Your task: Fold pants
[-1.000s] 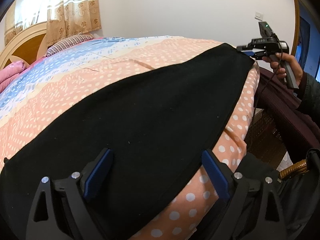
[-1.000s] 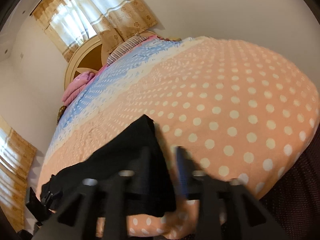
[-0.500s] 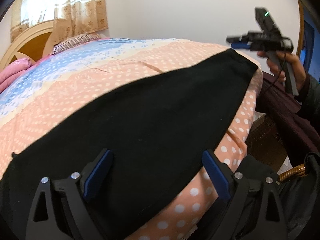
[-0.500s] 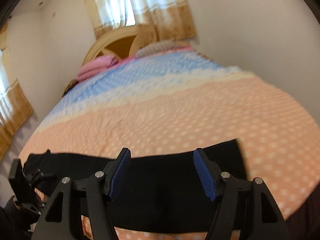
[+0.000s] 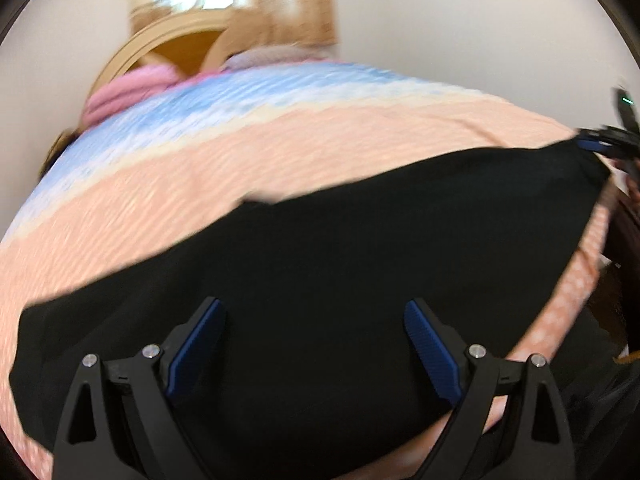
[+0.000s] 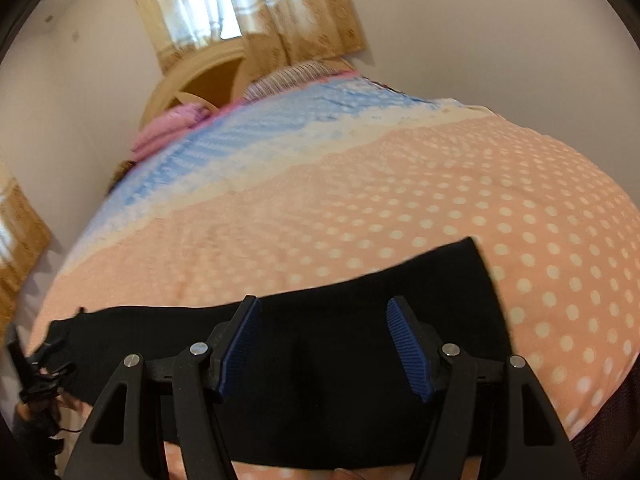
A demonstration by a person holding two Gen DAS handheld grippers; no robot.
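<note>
Both jaws gape over the flat black pants (image 5: 320, 264).

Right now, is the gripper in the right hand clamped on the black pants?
No, the right gripper has its blue pads spread wide apart above the black pants, pinching no cloth.

The left wrist view is smeared by motion: the peach bedspread (image 5: 168, 184) shows no clear pattern beside the long black fabric pants (image 5: 320, 280). Their near edge is cut off at the frame bottom. The right gripper (image 5: 600, 145) beyond them is half cropped and blurred.
</note>
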